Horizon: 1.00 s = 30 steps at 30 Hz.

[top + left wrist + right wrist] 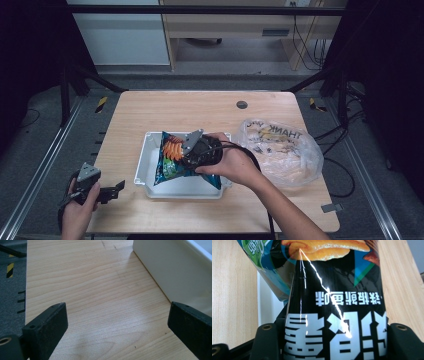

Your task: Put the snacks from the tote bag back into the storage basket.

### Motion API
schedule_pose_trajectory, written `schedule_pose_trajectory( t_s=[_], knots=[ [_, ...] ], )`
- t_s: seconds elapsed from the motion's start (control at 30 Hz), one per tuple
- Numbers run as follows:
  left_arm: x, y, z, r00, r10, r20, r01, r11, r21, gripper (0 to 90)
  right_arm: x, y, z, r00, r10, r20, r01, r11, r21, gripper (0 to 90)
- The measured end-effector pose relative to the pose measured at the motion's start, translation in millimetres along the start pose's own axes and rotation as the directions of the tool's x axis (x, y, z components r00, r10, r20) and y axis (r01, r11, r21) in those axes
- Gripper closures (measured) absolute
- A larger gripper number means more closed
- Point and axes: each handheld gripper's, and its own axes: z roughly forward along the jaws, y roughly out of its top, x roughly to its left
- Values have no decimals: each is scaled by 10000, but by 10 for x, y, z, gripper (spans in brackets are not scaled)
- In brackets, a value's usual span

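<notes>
While tool-gripped, snack bag [172, 157] (crinkled) overlies white tray [145, 167].

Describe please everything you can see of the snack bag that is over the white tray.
The snack bag is a glossy, crinkled foil-like pouch, black and blue-green with orange snack pictures and large white characters. It looks puffed and sealed. It sits tilted over the white tray, but I cannot tell if it rests on the tray. The right hand-held gripper is shut on one end of it, a jaw at each side.

Black gripper [175, 156], grey three-cornered plate [191, 140]
</notes>
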Motion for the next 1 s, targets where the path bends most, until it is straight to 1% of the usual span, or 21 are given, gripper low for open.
schedule_pose_trajectory(
  t_s=[0.4,0.5,0.8,1.0],
  knots=[
    [-1,1,2,10000,9,17,-9,10000,1,26,-18,-17,188,9997,-35,-260,42,9996,274,394],
    [-2,1,2,10000,13,20,-13,10000,6,26,-25,-33,234,9995,44,-320,-33,9994,344,394],
    [-4,1,2,10000,17,30,-17,10000,11,26,-29,-49,315,9989,91,-453,-74,9993,372,394],
    [-6,3,8,10000,63,49,-63,10000,44,27,-37,-64,368,9986,75,-522,-49,9988,492,394]
  ],
)
